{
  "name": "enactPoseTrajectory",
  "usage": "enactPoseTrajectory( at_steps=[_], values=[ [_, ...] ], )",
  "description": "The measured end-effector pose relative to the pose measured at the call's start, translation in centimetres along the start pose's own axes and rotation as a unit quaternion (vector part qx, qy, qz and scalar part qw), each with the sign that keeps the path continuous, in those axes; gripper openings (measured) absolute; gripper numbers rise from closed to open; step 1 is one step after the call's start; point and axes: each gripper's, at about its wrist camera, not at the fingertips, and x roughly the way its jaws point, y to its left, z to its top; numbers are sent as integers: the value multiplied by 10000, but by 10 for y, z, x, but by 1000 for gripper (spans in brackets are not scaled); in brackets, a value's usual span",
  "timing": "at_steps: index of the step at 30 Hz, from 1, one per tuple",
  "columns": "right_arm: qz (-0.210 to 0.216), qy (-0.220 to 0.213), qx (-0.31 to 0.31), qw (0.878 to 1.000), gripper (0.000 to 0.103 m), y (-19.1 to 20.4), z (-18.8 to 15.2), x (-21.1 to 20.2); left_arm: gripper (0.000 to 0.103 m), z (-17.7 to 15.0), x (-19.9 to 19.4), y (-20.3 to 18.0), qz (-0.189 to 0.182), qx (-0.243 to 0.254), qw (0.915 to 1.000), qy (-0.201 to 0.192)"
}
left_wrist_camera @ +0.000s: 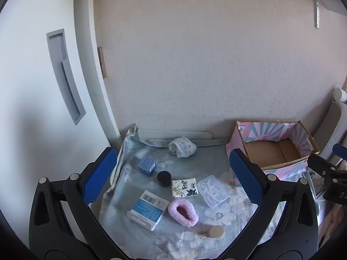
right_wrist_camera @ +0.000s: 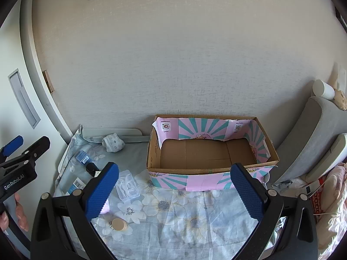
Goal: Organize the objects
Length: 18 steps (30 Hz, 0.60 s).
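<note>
Both grippers, left (left_wrist_camera: pixel 171 179) and right (right_wrist_camera: pixel 174 191), hover with jaws wide and empty; clutter lower left, box (right_wrist_camera: pixel 212 170) center, awaiting loading.

Colour and pattern survey, taken from the cardboard box (right_wrist_camera: pixel 212 151).

Box: plain brown inside, its outer face and folded-in flaps pink with teal sunburst stripes. Cloth (right_wrist_camera: pixel 184 212) beneath it: pale blue-grey, printed with large white flowers. Left of the box: a clear plastic case (left_wrist_camera: pixel 213 191); a white packet (left_wrist_camera: pixel 184 187) with dark blue floral print; a black round jar (left_wrist_camera: pixel 164 178); a small dark blue box (left_wrist_camera: pixel 147 165); a white bundle (left_wrist_camera: pixel 181 148) with faint blue-grey motifs. Nearer than these: a fluffy pink scrunchie (left_wrist_camera: pixel 183 213), a light blue-and-white carton (left_wrist_camera: pixel 148 209) bearing a barcode, and a beige-capped container (left_wrist_camera: pixel 214 231). Gripper pads (right_wrist_camera: pixel 102 191): blue, on black frames.
</note>
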Motion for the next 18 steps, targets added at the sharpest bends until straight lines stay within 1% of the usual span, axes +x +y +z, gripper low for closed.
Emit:
enactPoseTrajectory(
  at_steps=[18],
  values=[
    [-1, -73, 34, 10000, 102, -1, 0, -2, 103, -1, -1, 6, -47, -39, 10000, -2]
  ],
)
